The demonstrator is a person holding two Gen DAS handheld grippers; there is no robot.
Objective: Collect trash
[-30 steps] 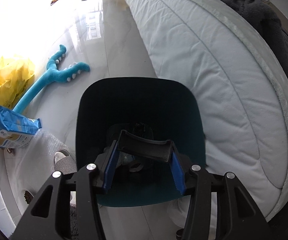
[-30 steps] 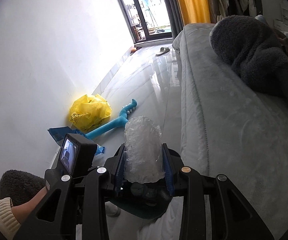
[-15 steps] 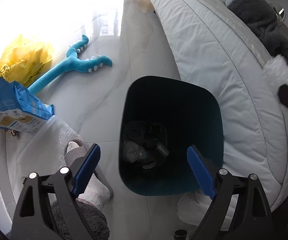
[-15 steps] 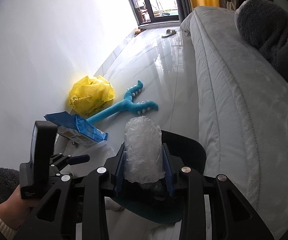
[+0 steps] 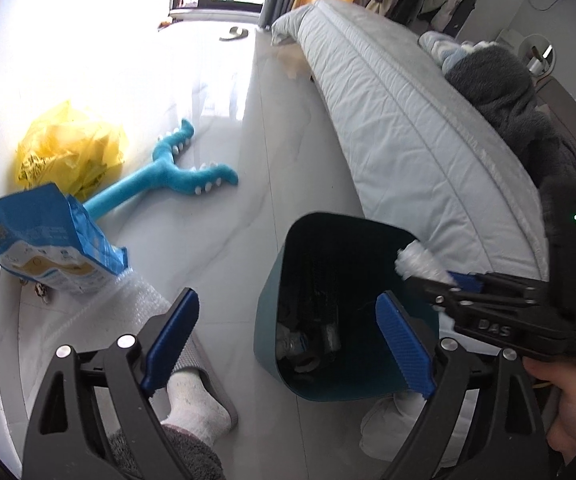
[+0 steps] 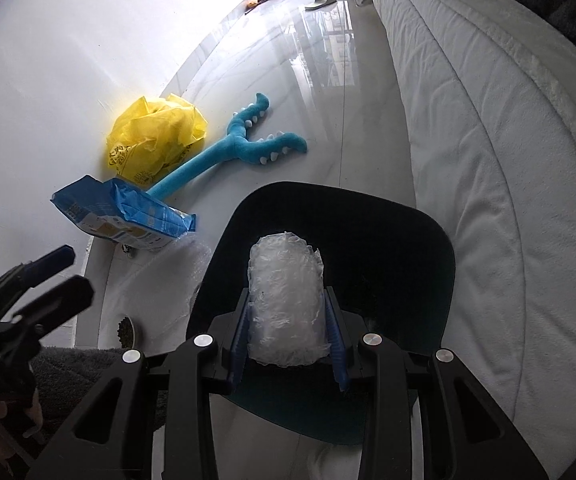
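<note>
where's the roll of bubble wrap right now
In the right wrist view, the bubble wrap roll is clamped in the right gripper directly over the open dark teal bin, beside the bed.

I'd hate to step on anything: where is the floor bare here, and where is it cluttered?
Bare tile runs between the white mattress and the blue plush toy, up to the window. Crowded: along the wall, where the crumpled yellow plastic bag, blue snack packet and bubble wrap sheet bunch beside the dark teal bin.
</note>
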